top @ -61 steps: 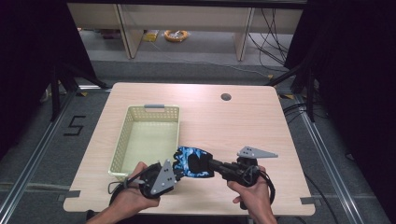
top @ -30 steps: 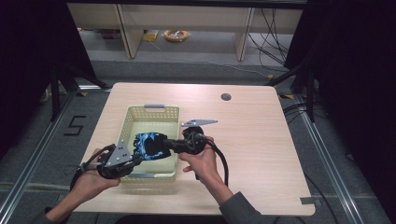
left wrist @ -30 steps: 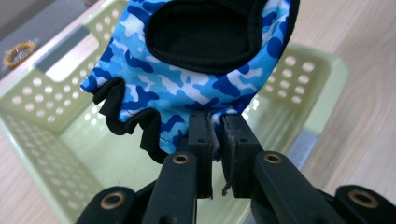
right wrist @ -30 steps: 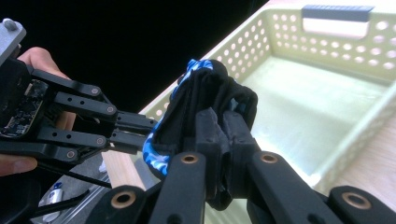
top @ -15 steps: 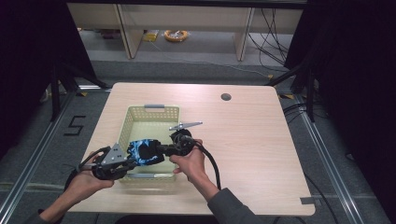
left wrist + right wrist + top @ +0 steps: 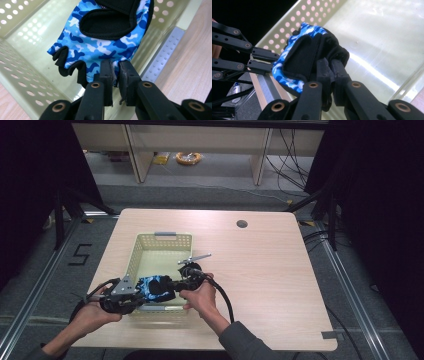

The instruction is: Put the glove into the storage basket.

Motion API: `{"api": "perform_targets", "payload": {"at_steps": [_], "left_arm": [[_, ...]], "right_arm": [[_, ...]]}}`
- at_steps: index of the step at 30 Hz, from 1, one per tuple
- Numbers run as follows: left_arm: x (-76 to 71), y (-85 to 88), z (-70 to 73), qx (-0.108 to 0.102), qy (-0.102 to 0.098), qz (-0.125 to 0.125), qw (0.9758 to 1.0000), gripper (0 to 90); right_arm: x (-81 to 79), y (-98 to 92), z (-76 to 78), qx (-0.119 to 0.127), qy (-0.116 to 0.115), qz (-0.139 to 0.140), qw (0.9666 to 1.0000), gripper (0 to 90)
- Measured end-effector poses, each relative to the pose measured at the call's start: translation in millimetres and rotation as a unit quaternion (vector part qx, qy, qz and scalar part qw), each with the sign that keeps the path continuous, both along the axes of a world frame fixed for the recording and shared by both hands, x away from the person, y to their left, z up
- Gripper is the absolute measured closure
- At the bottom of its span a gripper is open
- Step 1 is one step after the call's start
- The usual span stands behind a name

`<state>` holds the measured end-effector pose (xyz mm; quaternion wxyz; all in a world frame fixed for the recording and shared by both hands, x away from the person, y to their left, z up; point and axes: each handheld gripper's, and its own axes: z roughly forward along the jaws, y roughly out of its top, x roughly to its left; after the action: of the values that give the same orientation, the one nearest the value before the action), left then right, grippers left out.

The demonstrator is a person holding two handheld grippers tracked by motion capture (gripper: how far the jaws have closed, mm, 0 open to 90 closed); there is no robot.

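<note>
A blue camouflage fingerless glove (image 6: pixel 156 289) with black trim hangs over the near end of a pale yellow perforated basket (image 6: pixel 165 235). My left gripper (image 6: pixel 142 292) is shut on the glove's finger end. In the left gripper view, the jaws (image 6: pixel 115 67) pinch the glove (image 6: pixel 105 37) at its edge above the basket floor (image 6: pixel 25 32). My right gripper (image 6: pixel 172 284) is shut on the black cuff end. In the right gripper view, its jaws (image 6: pixel 331 65) clamp the glove (image 6: pixel 299 57), and the left gripper (image 6: pixel 259 60) holds the far side.
The basket sits on the left half of a light wooden table (image 6: pixel 280 270) with a round cable hole (image 6: pixel 242 224) at the back. A black cable (image 6: pixel 225 297) trails from the right gripper. Open tabletop lies to the right of the basket.
Both grippers have carried the glove left from the bare tabletop to over the basket's near end. In the last second they came toward the near edge and sank a little.
</note>
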<state>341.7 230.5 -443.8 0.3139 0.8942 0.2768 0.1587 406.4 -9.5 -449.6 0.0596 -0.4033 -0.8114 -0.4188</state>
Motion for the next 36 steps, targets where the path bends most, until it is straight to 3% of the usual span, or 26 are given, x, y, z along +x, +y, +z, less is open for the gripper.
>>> {"api": "perform_targets", "payload": {"at_steps": [3,4,9,11,15,22,26,28,36], "left_arm": [[3.4,1.6,3.6,0.013,0.01,-0.01,0.9998,74.8],[4.0,1.7,3.6,0.002,0.019,-0.001,0.9998,73.1],[6.1,2.4,8.4,0.017,0.015,-0.011,0.9997,68.6],[6.6,3.3,11.2,0.009,0.023,-0.009,0.9996,65.1],[5.7,3.7,15.8,-0.007,0.012,0.001,0.9999,62.1],[4.4,3.3,21.7,-0.01,0.002,-0.007,0.9999,61.0],[3.0,2.3,20.7,-0.014,0.002,0.003,0.9999,60.0],[2.9,2.0,20.0,-0.013,0.006,0.002,0.9999,59.7],[3.1,-1.5,18.0,-0.015,0.007,-0.001,0.9999,58.1]], "right_arm": [[0.4,1.3,-1.7,-0.012,0.003,-0.004,0.9999,86.8],[0.6,1.5,-2.4,-0.015,0.004,-0.004,0.9999,86.8],[1.9,3.4,-6.9,-0.028,0.011,-0.007,0.9995,86.7],[2.3,3.6,-8.2,-0.032,0.008,-0.005,0.9994,86.7],[2.0,3.9,-7.8,-0.03,0.011,-0.007,0.9995,86.4],[1.1,5.2,-8.6,-0.028,0.012,-0.017,0.9994,85.4],[-1.3,5.3,-7.0,-0.03,0.011,-0.015,0.9994,84.1],[-2.0,4.0,-5.9,-0.037,0.008,-0.002,0.9993,83.6],[-4.4,3.8,-1.4,-0.064,-0.008,0.001,0.9979,78.5]]}}
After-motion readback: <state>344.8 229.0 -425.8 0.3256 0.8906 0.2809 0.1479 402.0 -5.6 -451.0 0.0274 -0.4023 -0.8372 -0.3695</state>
